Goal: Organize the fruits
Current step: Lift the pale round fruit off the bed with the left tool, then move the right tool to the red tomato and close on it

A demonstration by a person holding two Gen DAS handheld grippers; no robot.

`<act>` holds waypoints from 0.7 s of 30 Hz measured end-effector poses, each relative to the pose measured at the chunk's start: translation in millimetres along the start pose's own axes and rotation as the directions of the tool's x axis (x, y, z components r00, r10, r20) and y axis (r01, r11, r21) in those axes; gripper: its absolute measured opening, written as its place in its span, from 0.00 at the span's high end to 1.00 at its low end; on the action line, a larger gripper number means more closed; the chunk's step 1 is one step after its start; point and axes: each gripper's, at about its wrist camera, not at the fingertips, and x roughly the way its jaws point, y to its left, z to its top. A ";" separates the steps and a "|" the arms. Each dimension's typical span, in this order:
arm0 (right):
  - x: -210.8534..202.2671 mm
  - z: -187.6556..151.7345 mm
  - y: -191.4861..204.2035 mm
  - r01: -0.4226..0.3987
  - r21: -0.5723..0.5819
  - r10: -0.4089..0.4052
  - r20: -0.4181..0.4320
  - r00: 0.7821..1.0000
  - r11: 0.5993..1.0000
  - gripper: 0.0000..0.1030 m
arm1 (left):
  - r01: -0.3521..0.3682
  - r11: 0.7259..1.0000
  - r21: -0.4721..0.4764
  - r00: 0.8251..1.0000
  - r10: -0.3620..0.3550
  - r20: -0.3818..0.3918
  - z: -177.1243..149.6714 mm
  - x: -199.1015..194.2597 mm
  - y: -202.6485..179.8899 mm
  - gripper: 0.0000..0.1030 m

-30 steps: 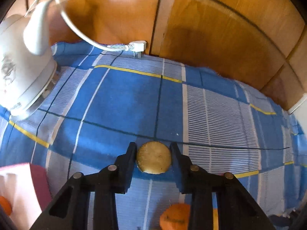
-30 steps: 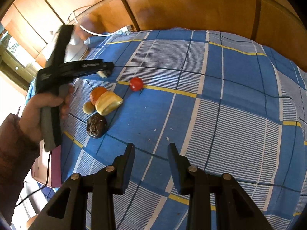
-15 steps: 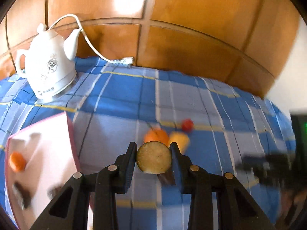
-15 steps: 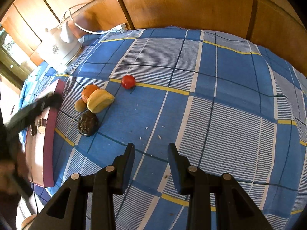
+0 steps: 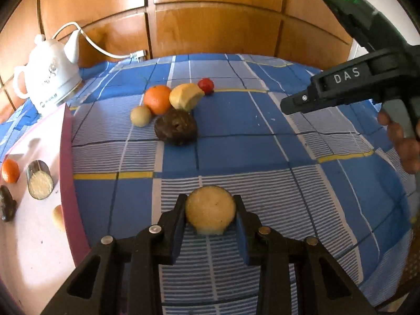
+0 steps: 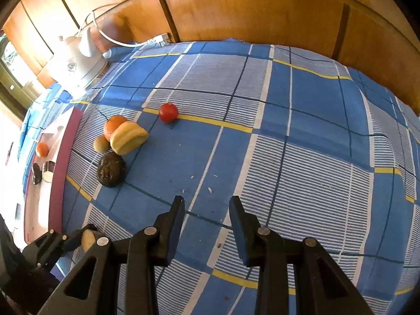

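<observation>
Fruits are being sorted onto the pink tray with the white inside (image 5: 65, 162) at the left edge of the blue checked cloth (image 5: 262, 136). The left gripper (image 5: 210, 211) is clamped on a round pale-yellow fruit slice with a dark skin rim (image 5: 210, 210); its jaws have just squeezed in a bit more, pads tight on both sides. It hangs over the cloth, just beside the tray, not over it yet.

The right gripper (image 6: 206, 210) has its jaws apart w/ nothing between them, hovering over bare cloth.

Already in the tray: a small orange fruit (image 5: 10, 170), a short cut piece (image 5: 39, 183) and more. Not yet sorted – an orange (image 5: 157, 98), a yellow piece (image 5: 186, 95), a red tomato (image 5: 206, 85), a small tan ball (image 5: 141, 115), a dark bumpy lump (image 5: 175, 128).

Step now, I think: carry the slice to the tray. Next move – slide left over the rim, go low, then let go, maybe near the cut piece.
</observation>
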 end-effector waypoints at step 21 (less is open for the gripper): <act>24.4 43.2 28.0 -0.067 0.051 0.066 0.018 0.998 0.996 0.66 | 0.032 0.999 -0.019 0.999 -0.031 0.029 -7.3 -2.8 5.7 0.67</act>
